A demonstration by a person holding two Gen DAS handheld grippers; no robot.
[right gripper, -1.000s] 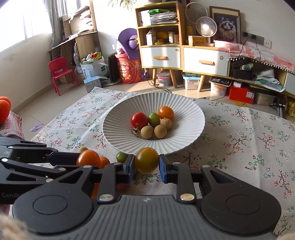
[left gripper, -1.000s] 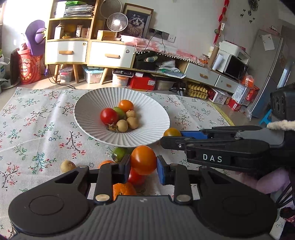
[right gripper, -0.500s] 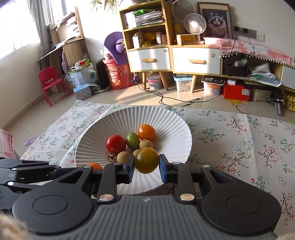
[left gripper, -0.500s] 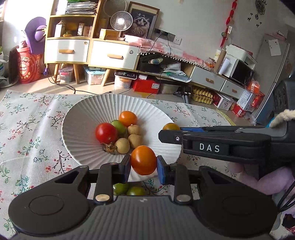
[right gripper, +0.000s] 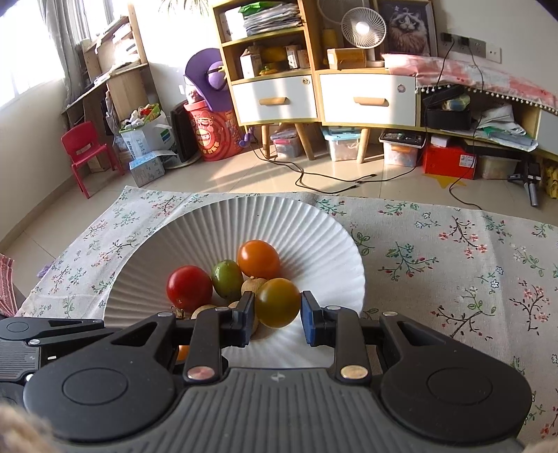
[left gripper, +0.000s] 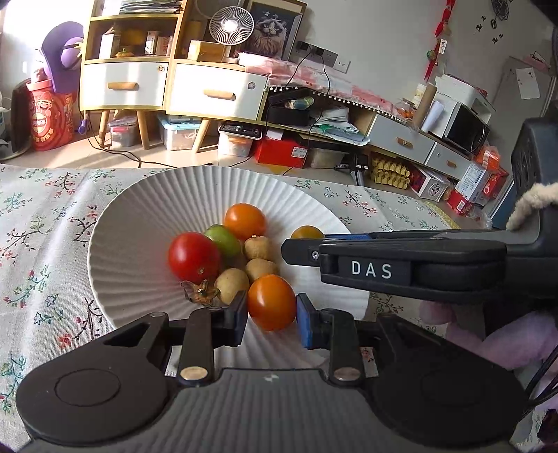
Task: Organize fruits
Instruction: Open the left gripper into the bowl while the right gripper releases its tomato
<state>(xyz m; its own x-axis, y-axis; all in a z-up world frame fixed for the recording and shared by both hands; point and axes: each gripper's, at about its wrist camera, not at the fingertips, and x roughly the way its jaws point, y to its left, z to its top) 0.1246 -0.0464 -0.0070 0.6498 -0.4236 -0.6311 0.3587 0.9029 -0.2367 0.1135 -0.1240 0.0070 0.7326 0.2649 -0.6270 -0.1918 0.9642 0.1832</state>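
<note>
Both tools sit over the near part of the white ribbed plate (left gripper: 139, 216), which serves as landmark. Left tool (left gripper: 272, 315) is clenched on an orange tomato (left gripper: 271, 301), its two pads pressed to the fruit's sides, above the plate's near rim. Right tool (right gripper: 277, 313) grasps a yellow-orange tomato (right gripper: 278, 302) the same way; in the left wrist view this fruit (left gripper: 307, 232) peeks out behind the right tool's black body, over the plate's right side. Whether either held fruit touches the plate cannot be told. In the plate's middle lies a cluster: a red tomato (left gripper: 194, 257) on the left, a green fruit (left gripper: 223, 240) just behind it, a second orange tomato (left gripper: 244, 221) toward the far side, and three small tan round fruits (left gripper: 261, 269) touching one another nearer the tools. A dried brown calyx (left gripper: 199, 292) lies just in front of the red tomato. The plate rests on a worktop covered with a floral cloth (right gripper: 453, 251). Beyond the plate stands a wooden cabinet (right gripper: 324, 97) with white drawers, a small fan (right gripper: 363, 26) on top, and a red child's chair (right gripper: 89, 153) to the far left.
</note>
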